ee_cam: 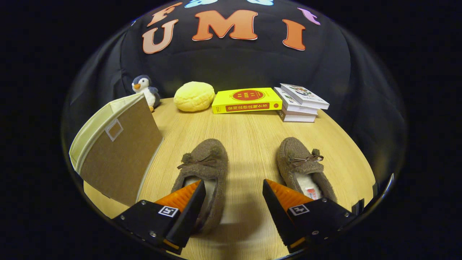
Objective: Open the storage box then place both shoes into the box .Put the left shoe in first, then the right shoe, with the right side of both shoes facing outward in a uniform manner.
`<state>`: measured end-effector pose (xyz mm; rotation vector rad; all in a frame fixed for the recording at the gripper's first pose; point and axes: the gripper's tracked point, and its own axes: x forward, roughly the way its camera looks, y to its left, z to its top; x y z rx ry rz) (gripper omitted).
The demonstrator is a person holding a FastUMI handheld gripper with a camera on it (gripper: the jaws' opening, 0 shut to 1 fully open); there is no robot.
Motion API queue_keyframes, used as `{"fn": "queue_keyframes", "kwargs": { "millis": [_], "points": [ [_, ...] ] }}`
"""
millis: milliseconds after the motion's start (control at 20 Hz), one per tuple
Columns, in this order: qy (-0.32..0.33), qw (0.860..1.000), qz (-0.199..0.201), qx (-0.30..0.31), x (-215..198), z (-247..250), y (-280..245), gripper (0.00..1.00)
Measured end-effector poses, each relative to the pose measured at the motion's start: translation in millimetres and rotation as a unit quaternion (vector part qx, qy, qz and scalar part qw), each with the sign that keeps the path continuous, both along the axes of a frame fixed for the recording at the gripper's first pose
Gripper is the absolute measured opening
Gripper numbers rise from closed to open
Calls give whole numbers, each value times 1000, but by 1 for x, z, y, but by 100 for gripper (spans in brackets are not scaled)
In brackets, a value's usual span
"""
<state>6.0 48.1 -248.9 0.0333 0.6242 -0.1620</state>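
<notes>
Two brown fuzzy slippers with small bows lie on the wooden table, toes pointing away from me. The left shoe (204, 169) lies partly under my left finger (184, 198). The right shoe (301, 164) lies just ahead of my right finger (285, 196). My gripper (234, 187) hovers over the near ends of the shoes, open wide, with bare table between its fingers. The storage box (119, 159), brown fabric with a cream lining, stands to the left of the left shoe, its top open and tilted in this view.
Along the back of the table (249, 133) sit a plush penguin (146, 91), a round yellow cushion (194, 96), a yellow book (247, 100) and a stack of books (299, 103). The table's edge curves close on both sides.
</notes>
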Motion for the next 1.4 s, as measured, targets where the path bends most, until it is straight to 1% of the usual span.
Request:
{"fn": "queue_keyframes", "kwargs": {
  "millis": [100,150,300,350,400,450,500,550,650,800,950,1100,1200,1400],
  "points": [
    [9,1000,1,7,6,-8,2,88],
    [14,1000,0,12,10,-13,2,75],
    [22,1000,5,21,20,-21,8,62],
    [23,1000,8,20,24,-22,10,54],
    [25,999,11,20,27,-25,13,49],
    [30,999,13,21,29,-28,15,38],
    [33,999,11,23,30,-29,17,31],
    [34,999,3,18,31,-28,15,16],
    [36,999,-2,14,32,-26,15,4],
    [24,999,-15,30,35,-11,16,1],
    [12,999,-23,23,35,9,13,1],
    [-2,999,-37,39,34,29,16,1],
    [-13,999,-44,28,34,47,16,1],
    [-39,997,-54,45,38,93,34,1]
  ]
}}
